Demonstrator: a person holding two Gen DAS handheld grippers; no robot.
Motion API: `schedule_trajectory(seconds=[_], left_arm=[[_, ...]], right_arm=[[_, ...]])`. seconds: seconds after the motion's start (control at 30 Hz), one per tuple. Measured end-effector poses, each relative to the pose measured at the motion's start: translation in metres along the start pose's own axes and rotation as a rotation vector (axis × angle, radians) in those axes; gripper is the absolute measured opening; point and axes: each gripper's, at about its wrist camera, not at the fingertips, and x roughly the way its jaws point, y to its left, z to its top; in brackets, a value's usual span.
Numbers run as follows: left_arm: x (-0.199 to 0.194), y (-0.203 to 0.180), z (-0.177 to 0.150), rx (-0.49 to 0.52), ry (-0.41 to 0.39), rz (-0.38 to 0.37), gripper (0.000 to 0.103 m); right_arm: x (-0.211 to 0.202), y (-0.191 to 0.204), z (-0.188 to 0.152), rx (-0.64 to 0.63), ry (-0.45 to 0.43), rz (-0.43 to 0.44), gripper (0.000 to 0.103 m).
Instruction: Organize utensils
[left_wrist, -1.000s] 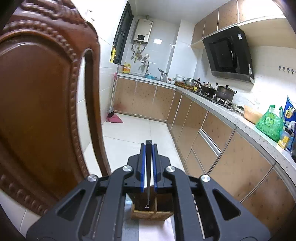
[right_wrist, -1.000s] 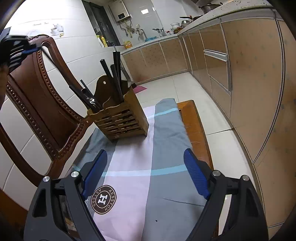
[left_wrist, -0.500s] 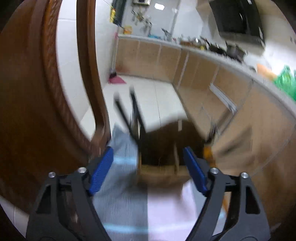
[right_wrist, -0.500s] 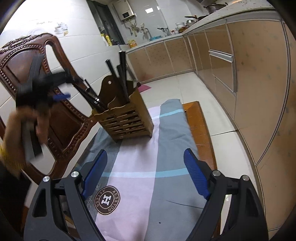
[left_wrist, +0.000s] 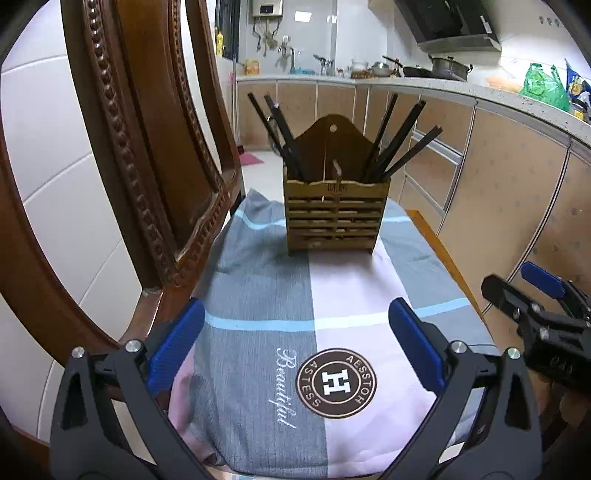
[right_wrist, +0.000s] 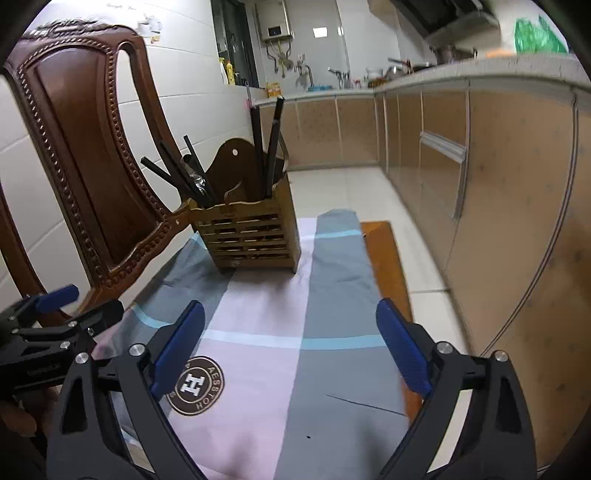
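A slatted wooden utensil holder (left_wrist: 334, 214) stands on the far part of a pink-and-grey cloth (left_wrist: 280, 295); it also shows in the right wrist view (right_wrist: 247, 236). Several black chopsticks (left_wrist: 400, 142) and dark utensil handles (right_wrist: 177, 173) stick up out of both its compartments. My left gripper (left_wrist: 295, 343) is open and empty, low over the near part of the cloth. My right gripper (right_wrist: 290, 349) is open and empty, beside it on the right; it shows in the left wrist view (left_wrist: 532, 295).
A carved wooden chair back (left_wrist: 147, 155) rises close on the left. The cloth covers a wooden seat whose edge (right_wrist: 388, 258) shows on the right. Kitchen cabinets (right_wrist: 480, 184) and a countertop run along the right; tiled floor (right_wrist: 340, 188) lies beyond.
My left gripper, shut on a black chopstick above the holder a second ago, has opened, let it go into the holder, and drawn back and down. The right gripper barely moved.
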Motion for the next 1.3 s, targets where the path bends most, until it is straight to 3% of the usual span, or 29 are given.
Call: schedule_trajectory(seconds=[0.1, 0.2, 0.37, 0.57, 1.3], left_arm=[[-0.002, -0.006, 0.006, 0.017, -0.032, 0.039, 0.099], [-0.007, -0.007, 0.012, -0.009, -0.037, 0.022, 0.099], [0.004, -0.009, 0.013, -0.041, 0.047, -0.027, 0.099], [-0.009, -0.014, 0.012, -0.007, -0.025, -0.002, 0.099], [-0.009, -0.009, 0.014, -0.038, -0.007, -0.009, 0.099]], right_arm=[[-0.009, 0.005, -0.002, -0.034, -0.027, -0.036, 0.100], [-0.017, 0.005, 0.000, -0.048, -0.057, -0.086, 0.100], [-0.023, 0.002, 0.003, -0.041, -0.080, -0.120, 0.100], [-0.014, -0.001, 0.004, -0.001, -0.017, -0.103, 0.100], [-0.014, 0.004, 0.002, -0.013, -0.006, -0.081, 0.100]])
